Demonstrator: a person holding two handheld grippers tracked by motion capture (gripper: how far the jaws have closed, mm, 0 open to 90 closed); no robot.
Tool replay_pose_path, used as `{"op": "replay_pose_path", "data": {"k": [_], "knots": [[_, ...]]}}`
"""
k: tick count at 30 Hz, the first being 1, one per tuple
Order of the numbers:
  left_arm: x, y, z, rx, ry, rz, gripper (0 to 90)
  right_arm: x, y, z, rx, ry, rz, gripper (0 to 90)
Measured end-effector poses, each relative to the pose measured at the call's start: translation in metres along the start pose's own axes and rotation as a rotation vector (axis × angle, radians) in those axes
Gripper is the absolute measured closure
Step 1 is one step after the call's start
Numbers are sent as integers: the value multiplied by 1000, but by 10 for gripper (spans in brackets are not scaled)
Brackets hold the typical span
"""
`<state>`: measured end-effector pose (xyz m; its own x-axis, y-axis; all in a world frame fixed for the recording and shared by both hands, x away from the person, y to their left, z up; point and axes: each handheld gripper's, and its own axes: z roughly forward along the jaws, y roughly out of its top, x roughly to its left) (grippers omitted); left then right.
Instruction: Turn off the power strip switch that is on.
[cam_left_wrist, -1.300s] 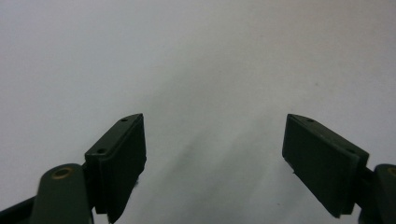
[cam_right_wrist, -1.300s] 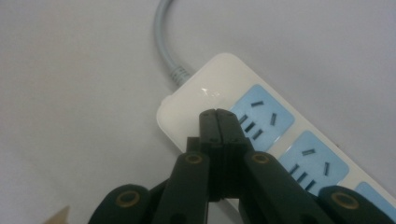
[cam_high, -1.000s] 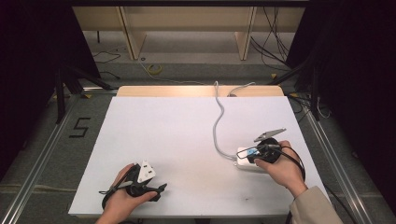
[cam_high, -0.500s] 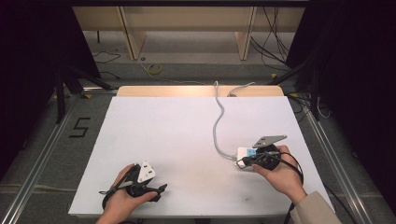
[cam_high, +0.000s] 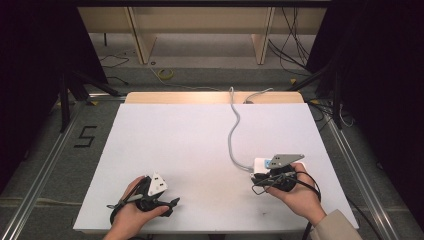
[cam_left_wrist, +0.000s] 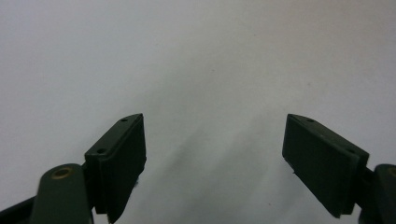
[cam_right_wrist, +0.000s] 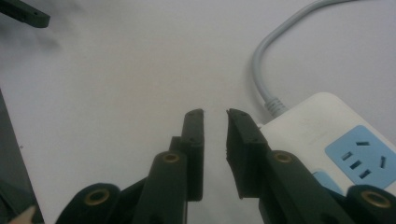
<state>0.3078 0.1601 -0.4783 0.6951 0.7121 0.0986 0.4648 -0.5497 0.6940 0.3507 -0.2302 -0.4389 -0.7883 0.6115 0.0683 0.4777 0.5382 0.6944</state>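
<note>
A white power strip (cam_high: 261, 164) with a blue socket panel (cam_right_wrist: 359, 158) lies at the near right of the white table (cam_high: 190, 135). Its grey cable (cam_high: 232, 130) runs to the back edge. My right gripper (cam_high: 257, 183) lies low just in front of the strip. In the right gripper view (cam_right_wrist: 215, 112) its jaws stand almost together with nothing between them, and the strip's corner (cam_right_wrist: 303, 126) sits beside the right-hand jaw. My left gripper (cam_high: 162, 197) rests at the near left. In the left gripper view (cam_left_wrist: 215, 119) its jaws stand wide apart over bare table.
A wooden strip (cam_high: 210, 97) borders the table's far side, with shelf legs (cam_high: 140, 35) and loose cables (cam_high: 165, 75) on the floor behind. A "5" mark (cam_high: 85, 136) is on the floor to the left. Metal rails (cam_high: 350, 165) flank the table.
The right hand and its gripper have slid a little toward the near edge, in front of the power strip. The left gripper has stayed put.
</note>
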Motion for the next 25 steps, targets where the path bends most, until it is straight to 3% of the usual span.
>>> {"op": "replay_pose_path", "data": {"k": [14, 25], "knots": [[-1, 0, 0, 5, -4, 9, 211, 12, -13, 4, -44, 51, -66, 665], [-1, 1, 1, 1, -9, 0, 209, 15, -18, 5, -55, 64, -72, 595]]}}
